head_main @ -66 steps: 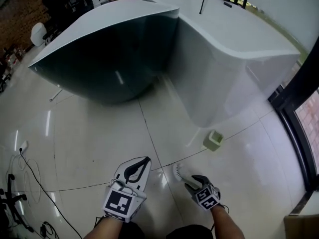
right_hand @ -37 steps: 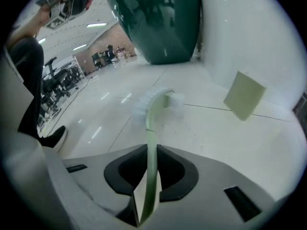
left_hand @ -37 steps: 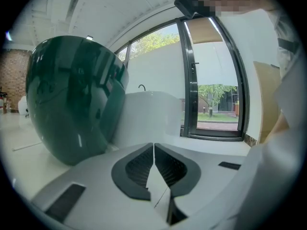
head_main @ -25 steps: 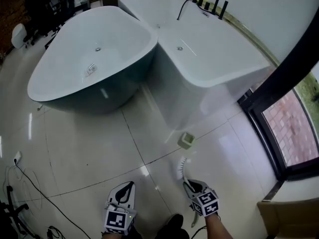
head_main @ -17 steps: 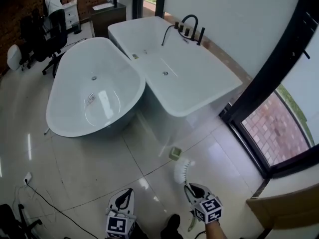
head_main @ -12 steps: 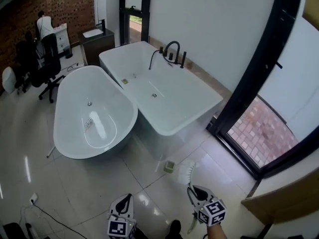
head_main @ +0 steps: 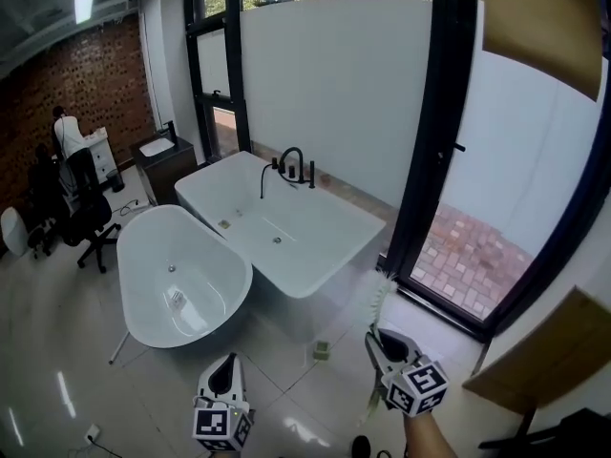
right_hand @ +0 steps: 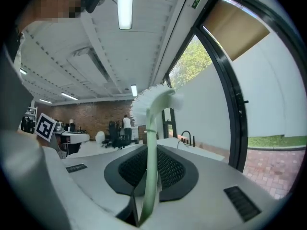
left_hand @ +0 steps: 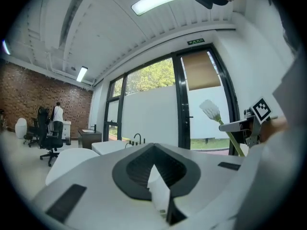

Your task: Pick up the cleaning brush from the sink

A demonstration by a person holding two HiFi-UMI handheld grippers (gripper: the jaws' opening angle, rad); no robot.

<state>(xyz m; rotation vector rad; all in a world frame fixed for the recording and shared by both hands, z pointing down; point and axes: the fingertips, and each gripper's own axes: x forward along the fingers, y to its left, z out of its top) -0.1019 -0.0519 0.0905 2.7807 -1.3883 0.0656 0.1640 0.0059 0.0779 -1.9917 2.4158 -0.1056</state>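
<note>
The cleaning brush (head_main: 381, 296) has a white bristle head and a pale green handle. My right gripper (head_main: 384, 344) is shut on that handle, and the brush stands up from its jaws, high above the floor. In the right gripper view the handle (right_hand: 150, 162) rises between the jaws to the bristles (right_hand: 152, 98). My left gripper (head_main: 221, 374) hangs at the lower left, shut with nothing in it. In the left gripper view its jaws (left_hand: 155, 172) meet, and the brush (left_hand: 210, 110) shows at the right.
An oval tub (head_main: 139, 305) and a rectangular tub (head_main: 338, 219) with a black faucet (head_main: 290, 166) stand ahead. A small green block (head_main: 322, 350) lies on the tiled floor. Black-framed glass (head_main: 449, 160) runs along the right. A person (head_main: 68, 138) and office chairs are far left.
Both grippers have risen high off the floor, the brush still in the right one. The view has lifted from the floor to the whole room.
</note>
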